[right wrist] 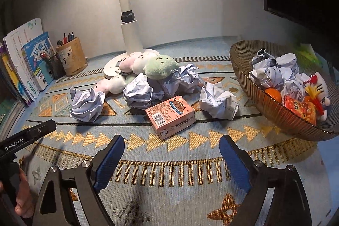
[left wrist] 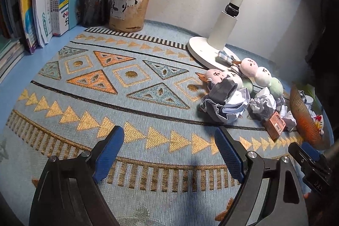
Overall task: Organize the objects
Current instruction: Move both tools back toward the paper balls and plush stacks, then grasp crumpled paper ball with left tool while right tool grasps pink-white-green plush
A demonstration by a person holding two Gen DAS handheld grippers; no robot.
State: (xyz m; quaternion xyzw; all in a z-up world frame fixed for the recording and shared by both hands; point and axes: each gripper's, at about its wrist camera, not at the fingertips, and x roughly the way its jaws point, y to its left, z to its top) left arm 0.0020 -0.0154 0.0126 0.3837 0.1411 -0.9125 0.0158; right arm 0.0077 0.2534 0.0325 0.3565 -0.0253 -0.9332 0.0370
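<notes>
A pink carton (right wrist: pixel 170 118) lies on the patterned mat just beyond my right gripper (right wrist: pixel 172 150), which is open and empty. Crumpled paper balls (right wrist: pixel 138 93) and round plush toys (right wrist: pixel 161 67) are heaped behind the carton by the lamp base. At the right a ribbed amber bowl (right wrist: pixel 275 113) holds paper balls, an orange and small plush toys. My left gripper (left wrist: pixel 169 142) is open over bare mat, left of the same heap: paper balls (left wrist: pixel 222 105), plush toys (left wrist: pixel 250 66), carton (left wrist: pixel 275 125) and bowl (left wrist: pixel 303 120).
A white desk lamp (left wrist: pixel 231 14) stands on its round base at the back. Upright books (left wrist: pixel 53 3), a mesh pen holder (left wrist: pixel 94 7) and a round pen pot (left wrist: pixel 129 10) line the back left. A grey wall closes the rear.
</notes>
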